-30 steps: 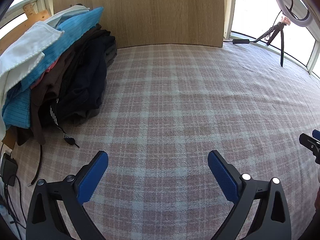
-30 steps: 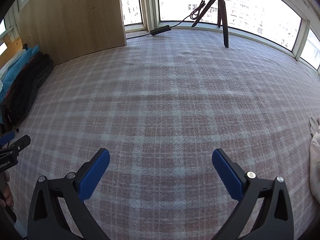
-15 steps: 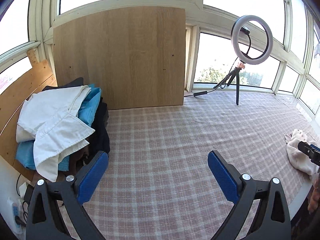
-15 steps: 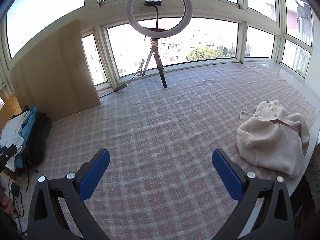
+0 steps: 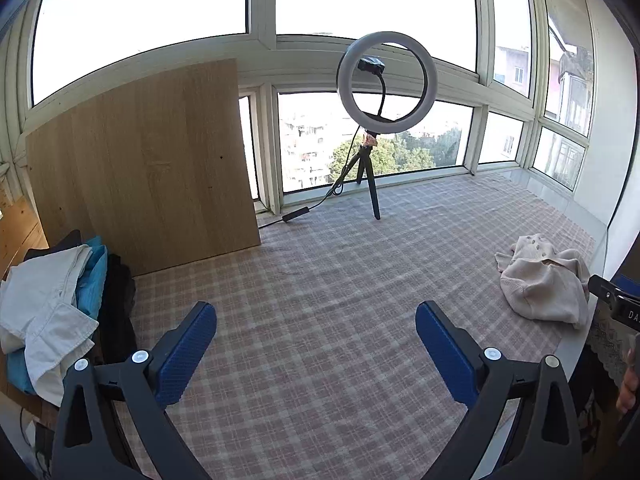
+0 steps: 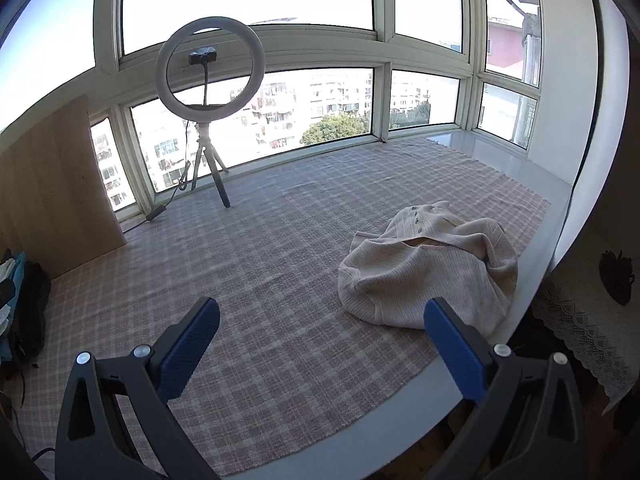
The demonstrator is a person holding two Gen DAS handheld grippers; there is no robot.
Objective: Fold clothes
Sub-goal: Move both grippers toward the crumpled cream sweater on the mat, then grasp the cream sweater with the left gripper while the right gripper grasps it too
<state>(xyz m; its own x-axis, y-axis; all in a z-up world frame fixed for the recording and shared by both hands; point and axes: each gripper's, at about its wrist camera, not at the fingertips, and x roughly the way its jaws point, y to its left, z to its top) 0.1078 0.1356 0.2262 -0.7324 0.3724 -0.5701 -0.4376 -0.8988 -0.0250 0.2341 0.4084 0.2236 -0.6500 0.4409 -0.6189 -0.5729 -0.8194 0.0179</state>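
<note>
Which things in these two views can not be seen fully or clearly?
- Clothes pile: left wrist view, lower garments covered by the white one on top; in the right wrist view, cut by the left edge.
- Cream sweater: right wrist view, near edge behind the right hand-held gripper finger; crumpled, underside hidden.
- Dark object: right wrist view, too small to identify.

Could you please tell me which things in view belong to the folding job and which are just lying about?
Job:
- crumpled cream ribbed knit cardigan
- pile of white, blue and dark clothes
- pink checked cloth surface

Lying about:
- white ring light on black tripod
- leaning light wooden board
</note>
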